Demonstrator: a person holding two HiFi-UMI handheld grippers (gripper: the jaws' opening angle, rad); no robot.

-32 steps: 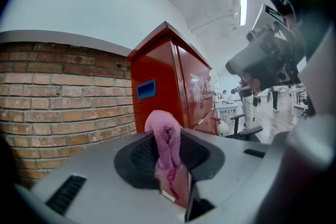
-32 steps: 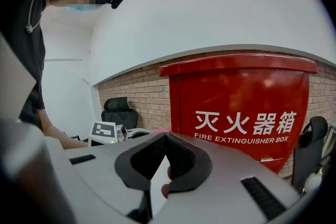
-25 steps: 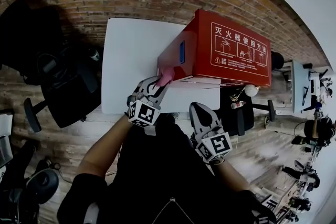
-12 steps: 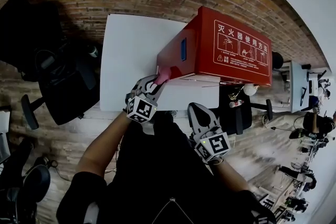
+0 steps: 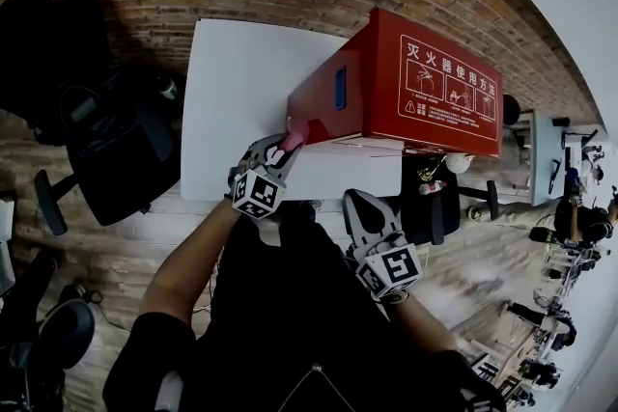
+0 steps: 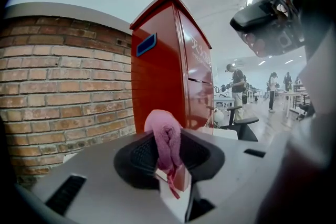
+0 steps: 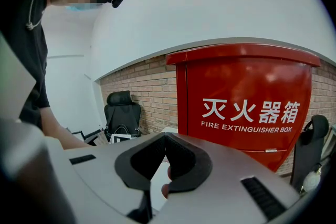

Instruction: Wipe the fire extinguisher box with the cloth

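Note:
The red fire extinguisher box (image 5: pixel 406 96) stands on a white platform (image 5: pixel 241 101) in front of a brick wall. My left gripper (image 5: pixel 278 150) is shut on a pink cloth (image 5: pixel 294 132), which sits at the lower near corner of the box's side panel. In the left gripper view the bunched cloth (image 6: pixel 165 139) sticks up between the jaws, with the box's side (image 6: pixel 163 71) just behind it. My right gripper (image 5: pixel 361 202) hangs back from the box, shut with nothing in it. The right gripper view shows its closed jaws facing the box's lettered front (image 7: pixel 244 107).
Black office chairs stand to the left (image 5: pixel 116 150) and right (image 5: pixel 439 207) of the platform. Another chair (image 7: pixel 123 113) appears against the brick wall. Several people (image 6: pixel 239 86) and desks are far off in the room behind the box.
The left gripper with the cloth has edged slightly left along the box's lower corner. The right gripper has barely moved.

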